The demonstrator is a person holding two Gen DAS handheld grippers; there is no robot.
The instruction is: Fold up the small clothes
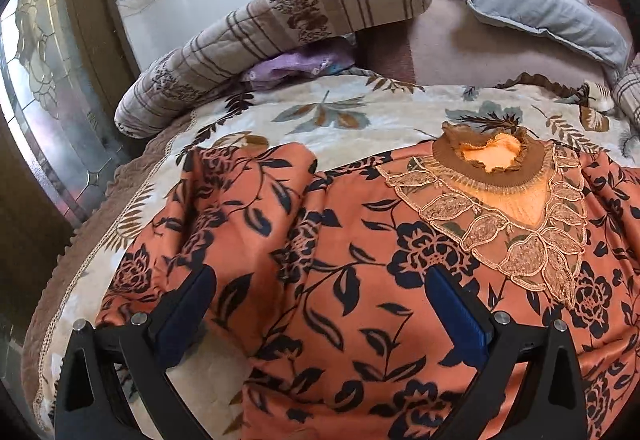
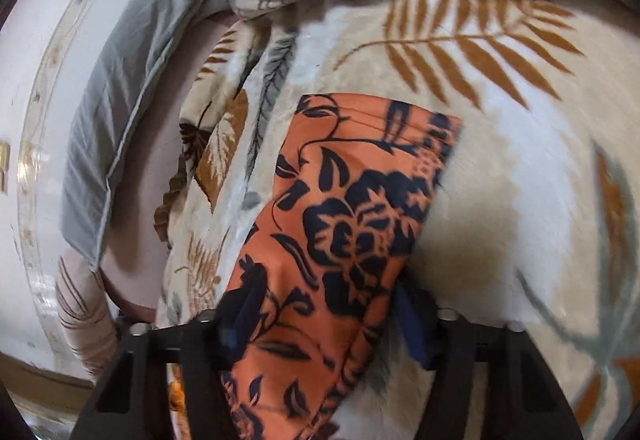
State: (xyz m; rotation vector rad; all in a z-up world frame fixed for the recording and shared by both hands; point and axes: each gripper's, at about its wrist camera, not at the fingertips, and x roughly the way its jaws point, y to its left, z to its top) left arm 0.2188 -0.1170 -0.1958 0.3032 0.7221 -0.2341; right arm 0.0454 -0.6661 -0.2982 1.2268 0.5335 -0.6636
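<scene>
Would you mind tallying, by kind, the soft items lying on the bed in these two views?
Orange floral tops: 1
Leaf-print blankets: 1
Striped quilts: 1
Grey pillows: 1
Purple cloths: 1
Total: 5

The bed point(image 1: 460, 39) is being covered by a cream leaf-print blanket point(image 1: 360, 111). An orange flowered top point(image 1: 360, 280) is being carried on it at lower centre, while a striped quilt point(image 1: 280, 23) and grey pillow point(image 1: 540, 11) are being supported along the top.
</scene>
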